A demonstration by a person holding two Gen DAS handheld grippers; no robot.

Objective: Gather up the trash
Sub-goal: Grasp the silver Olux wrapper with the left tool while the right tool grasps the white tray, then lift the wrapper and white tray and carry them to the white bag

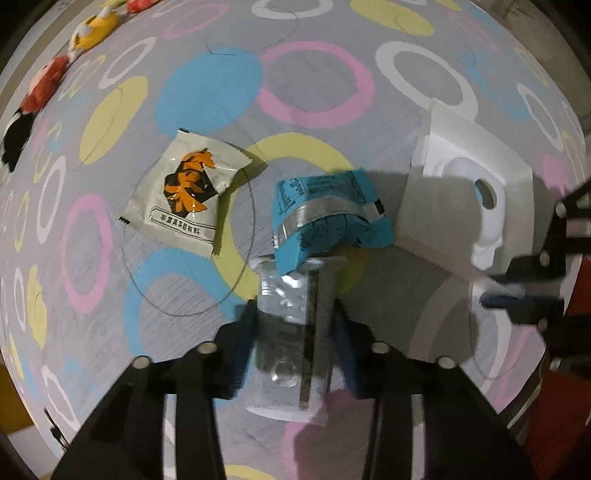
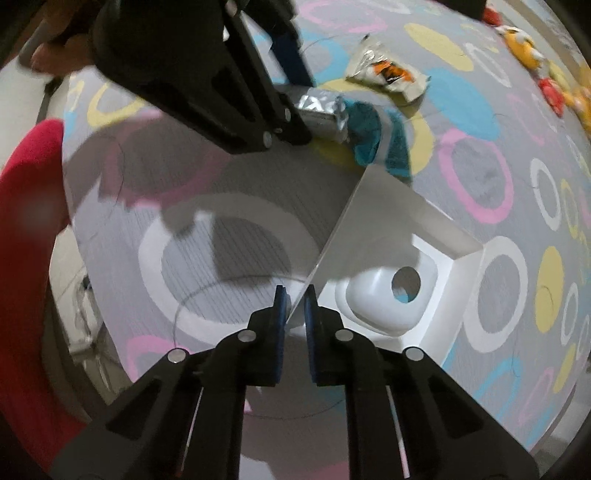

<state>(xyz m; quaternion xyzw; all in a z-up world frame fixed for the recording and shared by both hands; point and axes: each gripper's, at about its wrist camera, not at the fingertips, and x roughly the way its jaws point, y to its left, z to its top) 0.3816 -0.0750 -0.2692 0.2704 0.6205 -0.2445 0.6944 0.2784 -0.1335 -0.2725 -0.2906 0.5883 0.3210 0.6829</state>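
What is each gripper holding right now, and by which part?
The right gripper pinches the white moulded plastic tray by its thin flat edge. The left gripper straddles the silver foil packet at its middle; whether it grips cannot be told.

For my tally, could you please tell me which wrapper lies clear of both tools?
The cream wrapper with orange print; the silver one sits between the left tool.

I counted three wrappers, one silver, one blue, one cream, one white plastic tray, and several plush toys far left.
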